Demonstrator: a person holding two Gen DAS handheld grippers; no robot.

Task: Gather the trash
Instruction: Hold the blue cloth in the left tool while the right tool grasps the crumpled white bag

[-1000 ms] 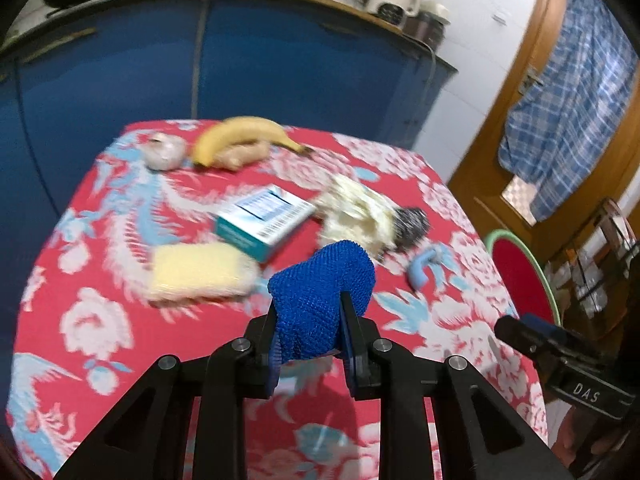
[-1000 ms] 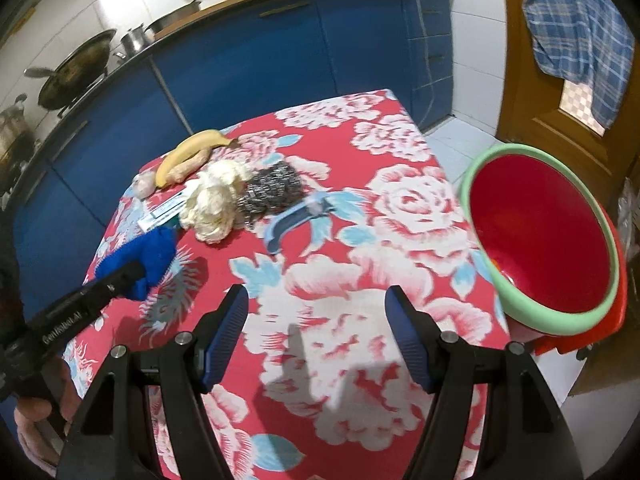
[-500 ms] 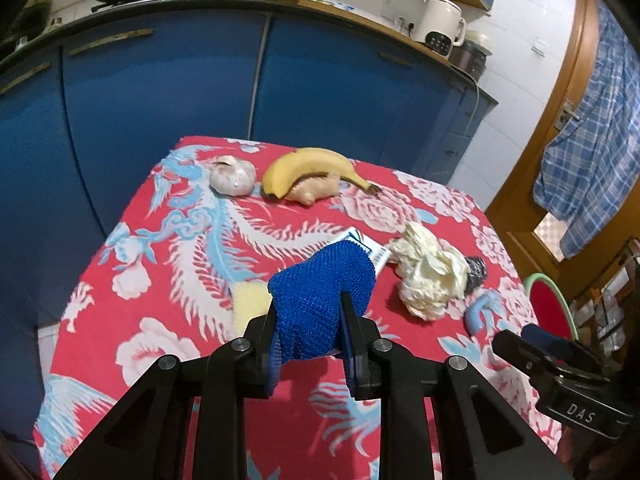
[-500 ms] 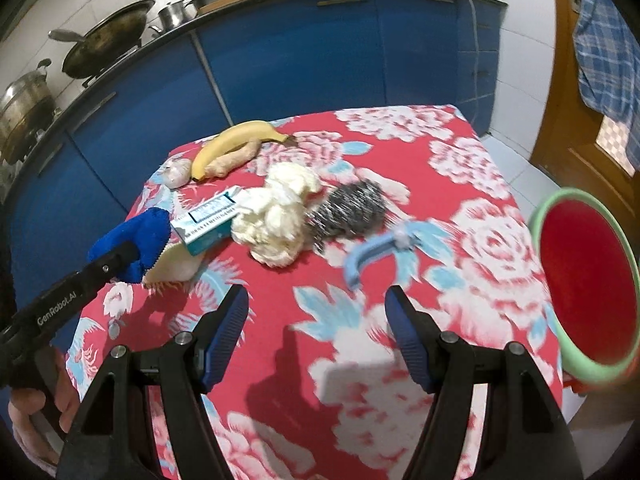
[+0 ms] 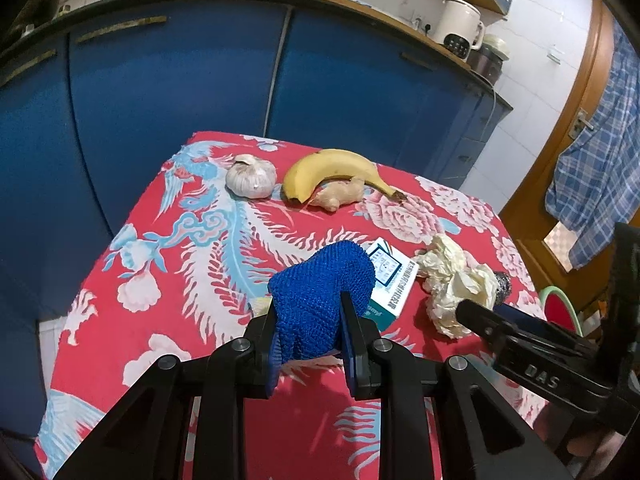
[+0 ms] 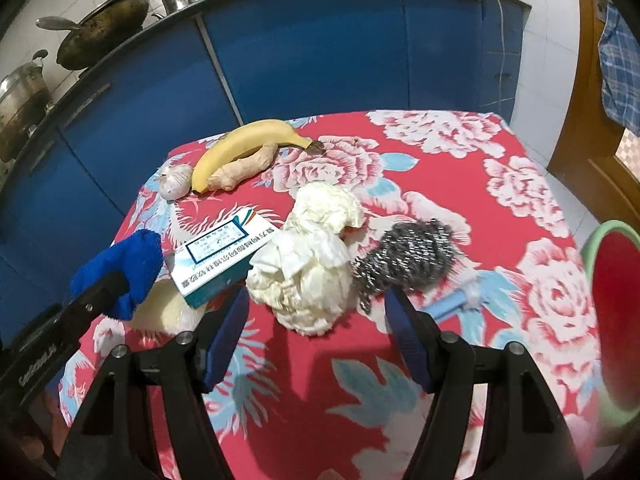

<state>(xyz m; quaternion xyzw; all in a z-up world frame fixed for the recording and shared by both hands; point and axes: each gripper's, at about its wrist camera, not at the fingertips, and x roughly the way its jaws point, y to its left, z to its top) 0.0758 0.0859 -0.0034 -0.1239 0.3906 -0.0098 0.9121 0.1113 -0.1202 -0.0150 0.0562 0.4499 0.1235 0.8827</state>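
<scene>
Here, crumpled cream paper wad point(image 6: 306, 264), right claw point(image 6: 316, 332) wide, empty, left claw point(image 5: 310, 344) pinching blue cloth point(image 5: 324, 292).

Setting: home kitchen. Blue cabinets point(image 6: 320, 52) run beyond the hand-held grippers, counter above bearing a wok point(image 6: 104, 28), steel pots point(image 6: 20, 100) and a white electric kettle point(image 5: 460, 26). Tiled walls. Floral-clothed surface point(image 6: 520, 184) holds banana point(image 6: 244, 144), garlic point(image 5: 251, 176).

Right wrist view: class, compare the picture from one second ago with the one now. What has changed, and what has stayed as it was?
The right gripper has swung away from the red basin, now at the frame's edge, toward the crumpled paper, which lies just ahead of its open fingers. Nothing was taken or let go. The left gripper still clamps the blue cloth; the table items have not moved.
</scene>
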